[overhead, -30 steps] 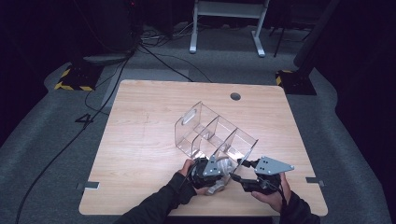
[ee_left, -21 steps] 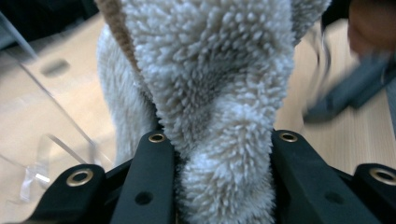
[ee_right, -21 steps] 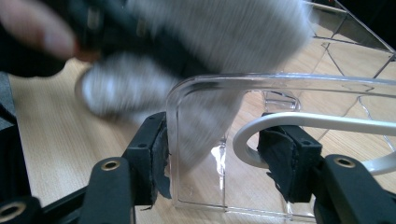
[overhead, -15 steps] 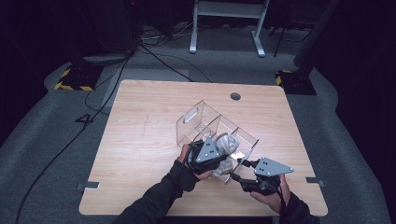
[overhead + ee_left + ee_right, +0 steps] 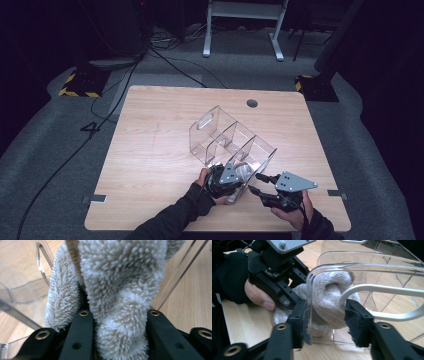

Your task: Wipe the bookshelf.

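Table [image 5: 150, 165] is light wood with a round hole [image 5: 252, 103] at 12 o'clock near the far edge, dark floor and cables around it. Clear organizer [image 5: 227, 142], three bays with a handle cutout in its far wall, sits just right of table centre, skewed, long axis running from about 11 to 5 o'clock in the high view. Its near end is at 6 o'clock, right in front of both hands. Towel [image 5: 120, 290], cream terry, is bunched up in the nearest bay; in the high view it shows pale through the near wall [image 5: 245, 172], and in the right gripper view it bulges against the rounded clear edge [image 5: 329, 297]. Left gripper [image 5: 225, 180] is at the near end of the organizer, about 6 o'clock, clamped on the towel: in its own view the two black jaws pinch a fold of pile between them, with the rest of the towel piled above. Right gripper [image 5: 260, 185] is just beside it at 5 o'clock, jaws have just been closing, now either side of the organizer's near wall. The left pad looks to touch the clear edge; the right pad stands just off it, so not gripping.
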